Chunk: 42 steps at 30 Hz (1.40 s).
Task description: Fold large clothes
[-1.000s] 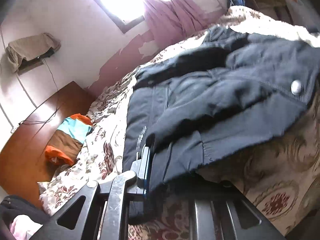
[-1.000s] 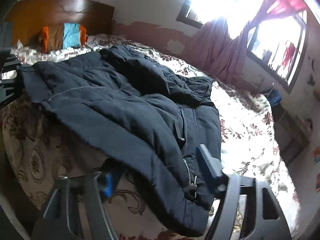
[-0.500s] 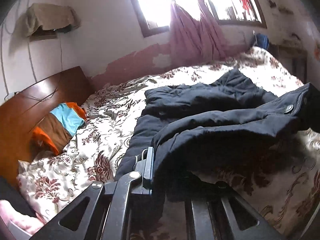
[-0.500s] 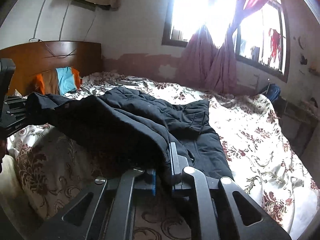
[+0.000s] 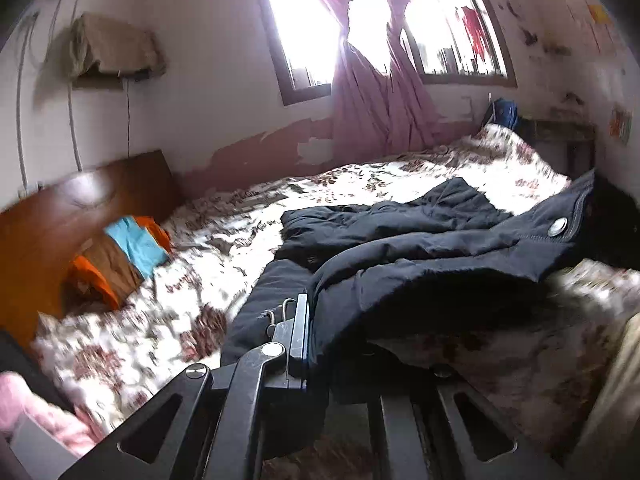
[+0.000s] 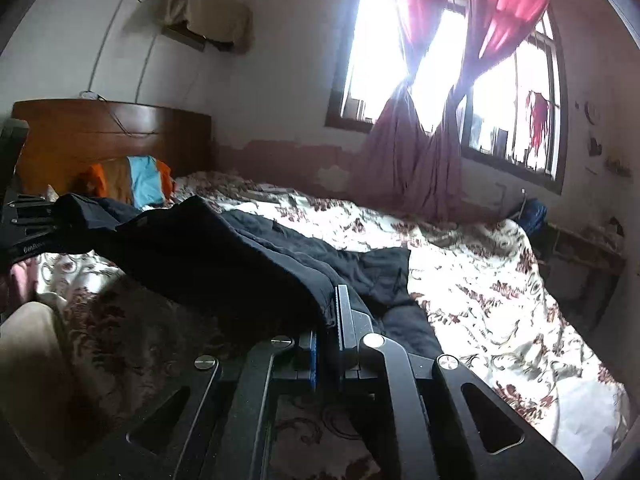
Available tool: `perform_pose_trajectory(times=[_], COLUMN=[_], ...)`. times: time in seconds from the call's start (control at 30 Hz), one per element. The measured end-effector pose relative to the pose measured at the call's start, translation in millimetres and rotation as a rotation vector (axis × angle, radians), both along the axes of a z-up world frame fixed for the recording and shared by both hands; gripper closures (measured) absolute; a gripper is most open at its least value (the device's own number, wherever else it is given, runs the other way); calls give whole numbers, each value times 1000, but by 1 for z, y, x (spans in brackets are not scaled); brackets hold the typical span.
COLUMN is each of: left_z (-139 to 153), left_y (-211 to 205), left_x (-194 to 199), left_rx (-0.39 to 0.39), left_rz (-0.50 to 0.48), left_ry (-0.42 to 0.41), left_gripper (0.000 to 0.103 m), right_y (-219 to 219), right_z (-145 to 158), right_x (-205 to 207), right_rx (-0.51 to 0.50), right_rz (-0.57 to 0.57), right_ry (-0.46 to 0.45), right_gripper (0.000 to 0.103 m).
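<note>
A large dark navy padded jacket (image 5: 420, 252) lies on a floral bedspread (image 5: 160, 312), its near edge lifted off the bed. My left gripper (image 5: 316, 336) is shut on one corner of that lifted edge. My right gripper (image 6: 330, 332) is shut on the other corner of the jacket (image 6: 224, 256). The edge hangs taut between them, and the far part rests bunched on the bed. The left gripper also shows at the left edge of the right wrist view (image 6: 28, 224), holding the jacket. A silver snap button (image 5: 557, 227) shows near the jacket's right end.
An orange, brown and blue pillow (image 5: 120, 256) lies against the wooden headboard (image 5: 52, 216). Pink curtains (image 5: 380, 108) hang at the window on the far wall. A covered wall unit (image 6: 208, 12) hangs above the headboard. A pink item (image 5: 44, 420) lies at the bed's near left.
Both grippers have risen and levelled, lifting the jacket's near edge off the bed. The right gripper closed on the jacket between 1.0 s and 0.5 s ago.
</note>
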<state>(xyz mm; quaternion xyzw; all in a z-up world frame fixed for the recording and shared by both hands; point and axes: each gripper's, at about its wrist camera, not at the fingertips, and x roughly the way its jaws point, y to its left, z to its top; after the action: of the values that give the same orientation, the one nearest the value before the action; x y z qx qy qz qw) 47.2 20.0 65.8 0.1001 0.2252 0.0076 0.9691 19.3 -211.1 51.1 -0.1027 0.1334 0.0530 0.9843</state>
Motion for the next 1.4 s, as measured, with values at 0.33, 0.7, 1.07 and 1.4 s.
perform_pose_trajectory(times=[0.33,0.7,1.07,1.4], left_z=[65,112,98,37], left_y=[-2,-13,-32,-47], left_x=[-18,117,286,379], left_rx=[-13,110,132,160], left_rz=[-78,-132,-105,-86], left_ry=[-63,-101,44,184], left_gripper=[96,96,96,96], right_y=[0,8,2,-7], right_z=[57,102,85,18], right_x=[0,144,293,381], right_rx=[-66,-222,-188,-156], right_rz=[5,-6,-39,-44], right_ry=[-140,-176,-31,127], right_gripper=[97,97,97,97])
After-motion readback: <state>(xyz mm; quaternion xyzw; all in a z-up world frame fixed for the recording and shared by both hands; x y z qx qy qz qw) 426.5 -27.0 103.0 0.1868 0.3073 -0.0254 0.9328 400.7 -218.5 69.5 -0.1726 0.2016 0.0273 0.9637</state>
